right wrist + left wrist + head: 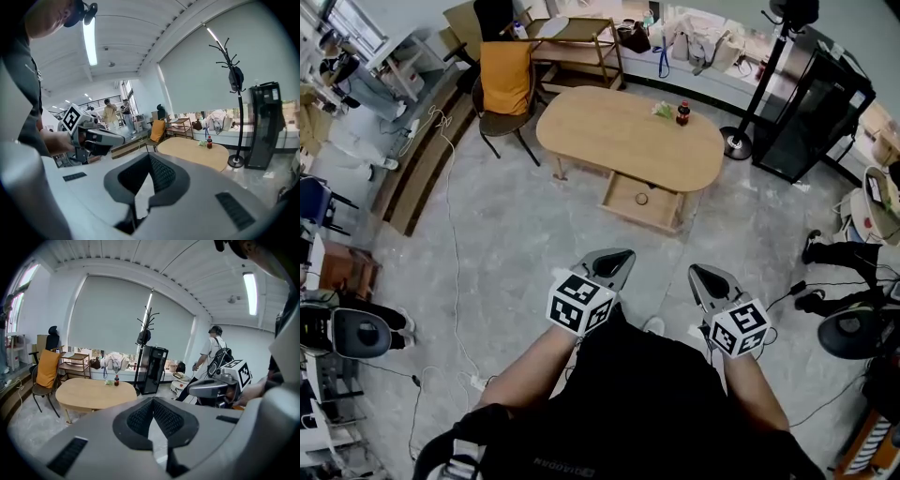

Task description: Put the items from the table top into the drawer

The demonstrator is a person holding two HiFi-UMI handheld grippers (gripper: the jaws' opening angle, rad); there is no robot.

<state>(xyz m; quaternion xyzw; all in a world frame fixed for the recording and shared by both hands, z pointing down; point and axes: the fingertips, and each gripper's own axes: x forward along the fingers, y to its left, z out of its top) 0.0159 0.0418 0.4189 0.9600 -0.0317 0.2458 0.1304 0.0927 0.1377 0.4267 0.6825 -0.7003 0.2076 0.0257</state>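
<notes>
Two grippers: the left gripper (617, 257) and the right gripper (705, 273) are held side by side above the grey floor (516, 234), well apart from the table, which lies at 12 o'clock from them.
Left jaws: the tips are closed on each other in the left gripper view, with nothing between them.
Right jaws: the tips likewise meet in the right gripper view, and nothing is held.
One table: an oval wooden table (609, 141) carries two items.
One bottle: a dark bottle (682, 113) with a red cap stands upright near the tabletop's 1 o'clock edge.
One green item: a small green item (663, 110) sits just beside the bottle at its 9 o'clock; its kind cannot be made out.
One drawer: the drawer (661, 209) hangs open under the table's 6 o'clock edge, with one small round object (641, 198) inside.
One chair: an orange-draped chair (504, 80) stands at the table's 10 o'clock.
</notes>
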